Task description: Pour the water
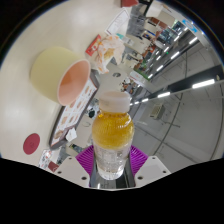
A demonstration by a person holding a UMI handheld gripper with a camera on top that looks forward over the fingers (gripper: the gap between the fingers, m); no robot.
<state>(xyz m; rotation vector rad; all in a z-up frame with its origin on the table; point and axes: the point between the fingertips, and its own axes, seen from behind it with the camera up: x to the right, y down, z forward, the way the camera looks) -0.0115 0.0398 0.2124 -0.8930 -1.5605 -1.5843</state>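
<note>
My gripper point(111, 163) is shut on a clear plastic bottle point(111, 140) that holds yellow-orange liquid and has a white cap. Both purple pads point(86, 157) press on the bottle's lower body. The view is rolled well over, so the bottle is tilted. Its capped end points toward a cream cup with a pink inside point(62, 76), which stands on the white table point(60, 25) just beyond the bottle. The cap is close to the cup's rim. I see no liquid leaving the bottle.
Small packets and boxes point(104, 46) lie on the table beyond the cup. A flat card with a red dot point(34, 143) lies beside my fingers. The room's floor and furniture point(175, 60) show off the table's edge.
</note>
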